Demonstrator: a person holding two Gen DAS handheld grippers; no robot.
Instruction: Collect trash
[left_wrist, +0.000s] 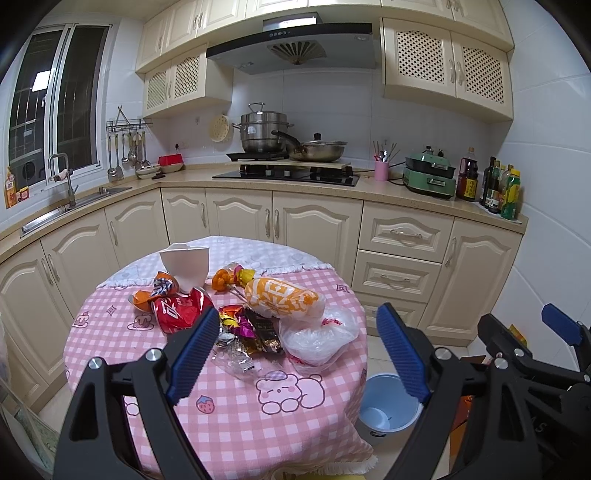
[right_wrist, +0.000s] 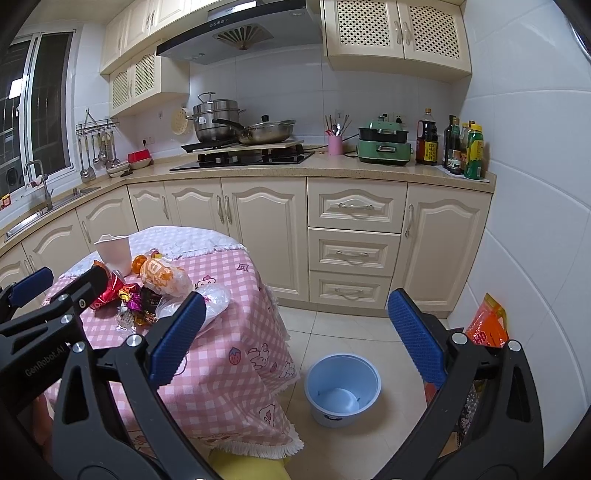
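We are facing the pink checked worktop (left_wrist: 229, 417), its trash pile (left_wrist: 258, 314) lying at twelve o'clock; the blue bin (right_wrist: 341, 387) is standing on the floor at three. We are holding left tongs (left_wrist: 297, 350) and right tongs (right_wrist: 295, 336) released, both gripping nothing.

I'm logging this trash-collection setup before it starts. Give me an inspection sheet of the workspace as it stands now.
Surface: round table under a pink checked cloth.
Job's things: white paper cup, red wrapper, orange-white bag, clear plastic bag, candy wrappers on the table; blue bin on the floor, nothing seen inside.
Clutter: orange bag by the wall.
Grippers: left gripper and right gripper both open, holding nothing.
Cables: nothing seen.
Surroundings: kitchen counter, stove with pots, bottles.
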